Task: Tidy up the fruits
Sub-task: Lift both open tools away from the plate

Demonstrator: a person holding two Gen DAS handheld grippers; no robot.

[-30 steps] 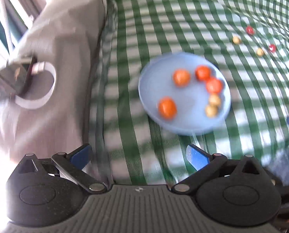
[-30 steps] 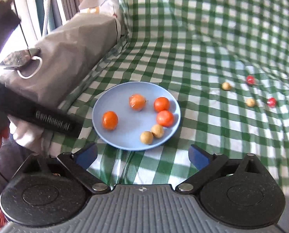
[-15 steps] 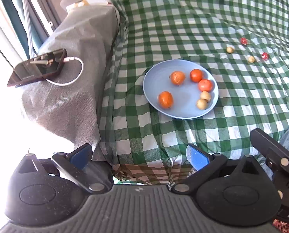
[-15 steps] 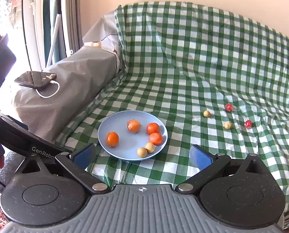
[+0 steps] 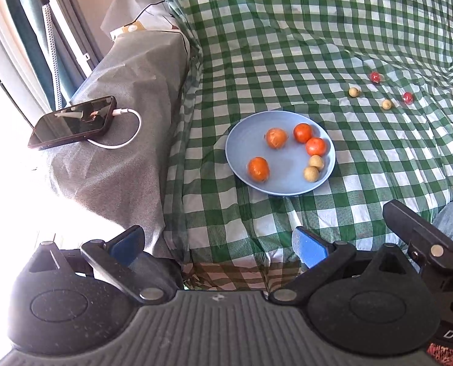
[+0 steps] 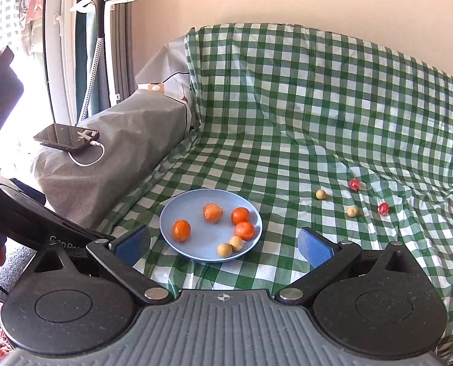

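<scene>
A light blue plate (image 5: 244,140) (image 6: 190,210) sits on a green checked cloth over a sofa seat. It holds several orange fruits (image 5: 258,168) (image 6: 181,230) and two small tan ones (image 5: 311,173) (image 6: 224,249). Two tan fruits (image 5: 353,92) (image 6: 320,194) and two red ones (image 5: 375,76) (image 6: 354,184) lie loose on the cloth to the plate's right. My left gripper (image 5: 217,244) is open and empty, held back from the seat's front edge. My right gripper (image 6: 223,244) is open and empty, near the plate's front.
A grey covered armrest (image 5: 129,97) (image 6: 119,140) stands left of the plate with a phone (image 5: 73,126) (image 6: 66,137) and white cable on it. The checked backrest (image 6: 318,85) rises behind. A window and a garment steamer (image 6: 97,30) are at far left.
Both grippers have pulled back and risen away from the plate, so more of the sofa shows. The fruits have not moved. Both stay open.
</scene>
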